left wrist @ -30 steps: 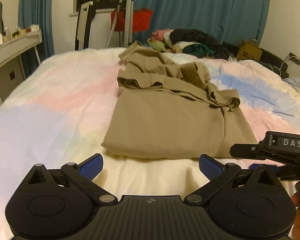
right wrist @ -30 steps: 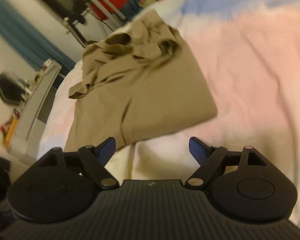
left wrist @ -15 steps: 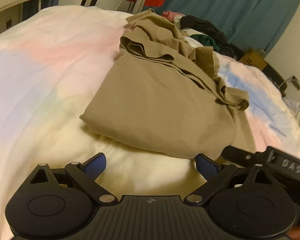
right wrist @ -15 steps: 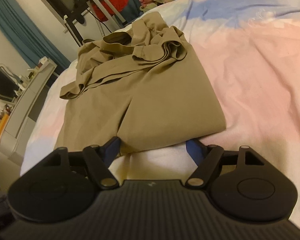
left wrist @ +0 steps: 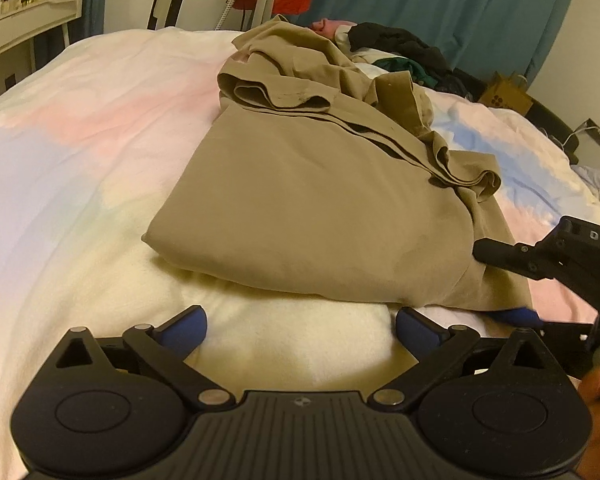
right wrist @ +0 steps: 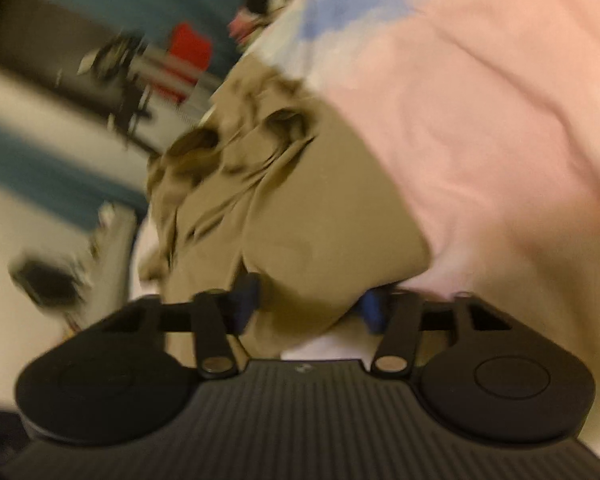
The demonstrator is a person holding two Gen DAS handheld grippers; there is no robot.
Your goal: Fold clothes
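Garment: tan clothing [left wrist: 320, 216] folded on the bed [left wrist: 80, 152].
Left tool [left wrist: 300, 326]: spread wide, empty, just short of its near edge.
Right tool [right wrist: 308, 304]: closing, the near corner between its pads.

My right gripper [right wrist: 306, 304], wide open and short of the cloth a second ago, now has its jaws closing around the near corner of the tan garment [left wrist: 320, 216], the fabric bunched between them. Its view has rolled, tipping the bed toward 2 o'clock. My left gripper [left wrist: 300, 326] has sunk closer to the garment's near edge, which now fills more of its view at 12 o'clock.
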